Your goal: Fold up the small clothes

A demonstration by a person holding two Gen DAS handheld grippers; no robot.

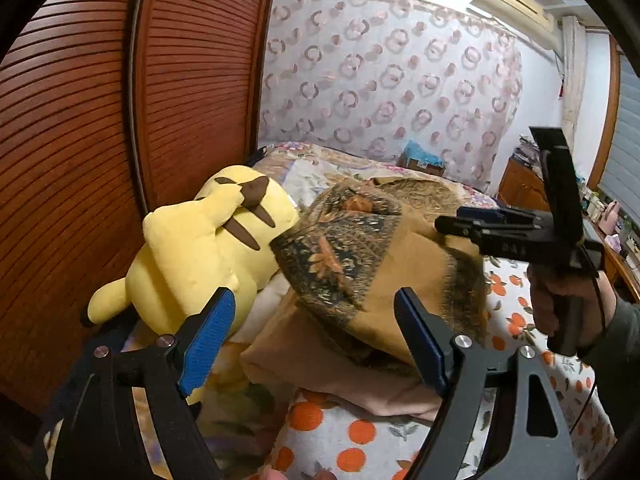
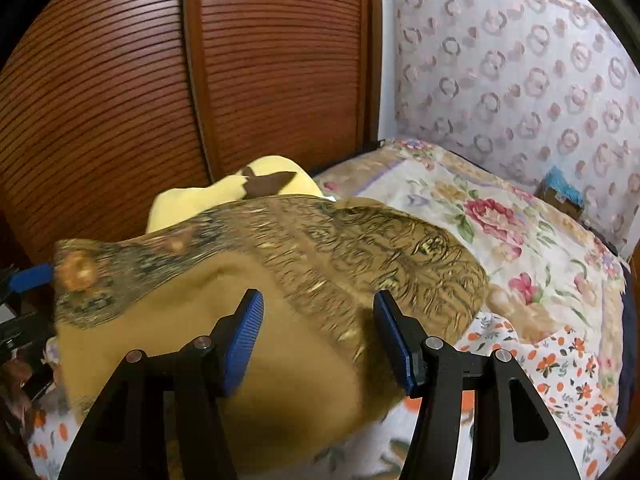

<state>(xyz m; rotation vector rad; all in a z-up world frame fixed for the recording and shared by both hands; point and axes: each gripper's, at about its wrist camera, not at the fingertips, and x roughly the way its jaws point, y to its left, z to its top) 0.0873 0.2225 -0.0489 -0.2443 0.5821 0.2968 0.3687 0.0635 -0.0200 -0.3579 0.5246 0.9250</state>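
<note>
Fold laid: left tool [image 1: 314, 336] and right tool [image 2: 318, 332] both released above garment [image 2: 224, 308]. Next: regrasp an edge.

Left gripper [image 1: 314, 334] black with ribbed blue pads and silver screws, right gripper [image 2: 318, 338] alike, thin black cable behind its handle, dark grey sleeve [image 1: 618, 344] behind it

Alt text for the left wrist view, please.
The open left gripper hovers over a brown patterned garment lying on a flowery bedsheet, nothing between its blue pads. A yellow plush toy lies left; the right gripper reaches in from the right.
</note>
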